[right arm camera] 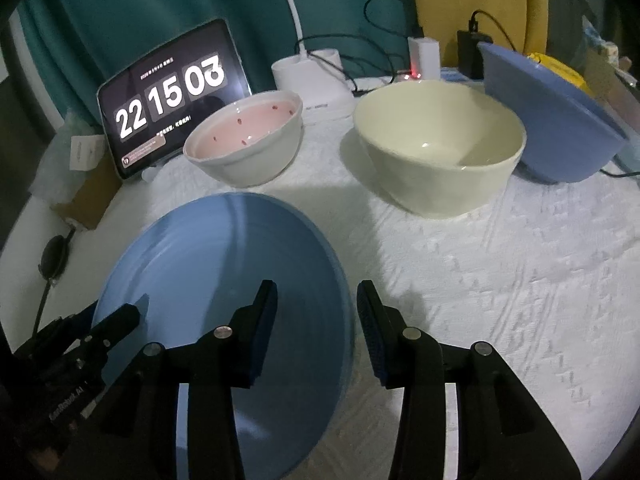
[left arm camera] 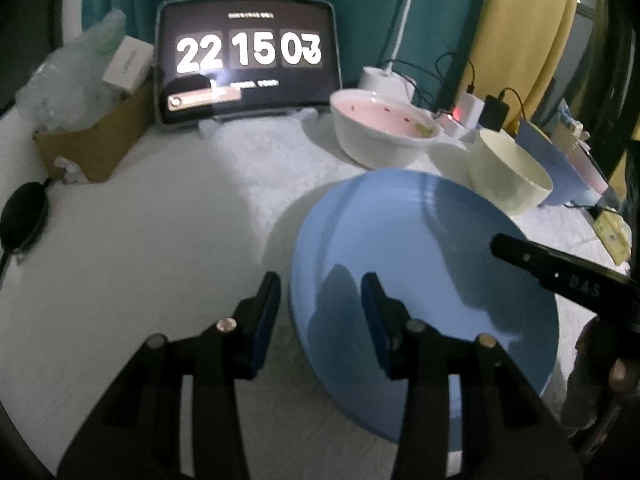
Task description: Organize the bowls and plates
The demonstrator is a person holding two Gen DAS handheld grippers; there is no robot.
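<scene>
While both the left gripper and right gripper gape wide astride opposite rims of the blue plate, whose near edge their fingers hide, farther back stand a pink-lined bowl, a cream bowl and a blue bowl, cut off behind.

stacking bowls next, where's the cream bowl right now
In the right wrist view the cream bowl stands upper right on the white cloth, between the pink-lined bowl and the blue bowl.
</scene>
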